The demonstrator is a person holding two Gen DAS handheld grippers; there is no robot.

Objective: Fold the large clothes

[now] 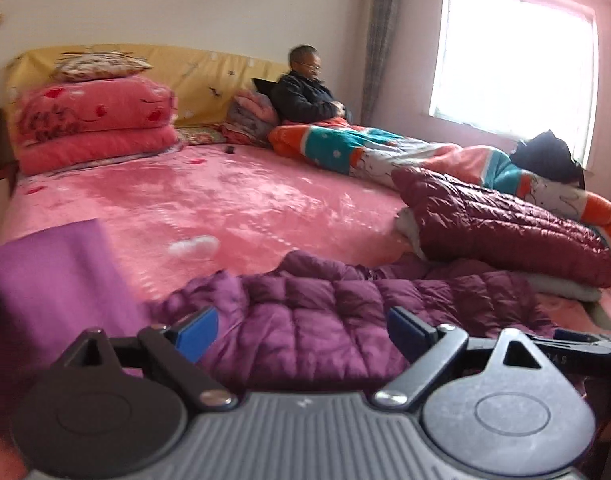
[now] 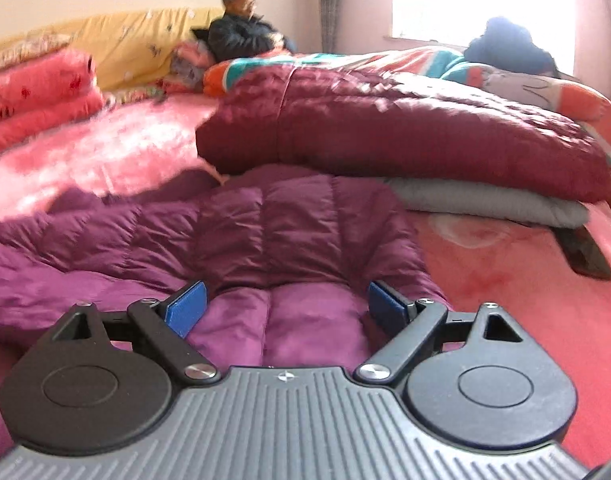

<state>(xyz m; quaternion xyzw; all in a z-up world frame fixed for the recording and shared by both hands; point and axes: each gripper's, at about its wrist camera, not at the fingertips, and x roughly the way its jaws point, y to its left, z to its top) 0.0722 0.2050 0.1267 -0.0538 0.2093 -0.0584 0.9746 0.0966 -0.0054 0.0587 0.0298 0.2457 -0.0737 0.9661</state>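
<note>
Fingers, left: on my left gripper (image 1: 301, 330) the blue pads (image 1: 196, 332) stand wide apart with nothing between them; quilted purple cloth lies below and ahead of the gap.
Fingers, right: my right gripper (image 2: 285, 306) is likewise spread, its pads (image 2: 186, 307) straddling a padded panel without pinching it, as far as I can judge.
Garment: the purple down jacket (image 2: 225, 220) lies rumpled across the near edge of the pink bed (image 1: 225, 196), one flap blurred at my left side (image 1: 49, 264).
Neighbours: a folded maroon jacket (image 2: 385, 128) sits on a grey folded piece (image 2: 485, 204), just beside the purple one and seemingly touching its far edge.
Beyond: a person (image 1: 305, 94) sits against the headboard under a patterned quilt (image 1: 345, 148), well apart from my work.
Risk, grip: slick puffy fabric may slide from the pads if I close on one thin layer, so the fold would drop halfway.
Risk, stack: dragging the purple jacket rightward could catch the maroon pile and topple it.
Risk, sight: blur hides the left flap, so I might grab the wrong edge.
</note>
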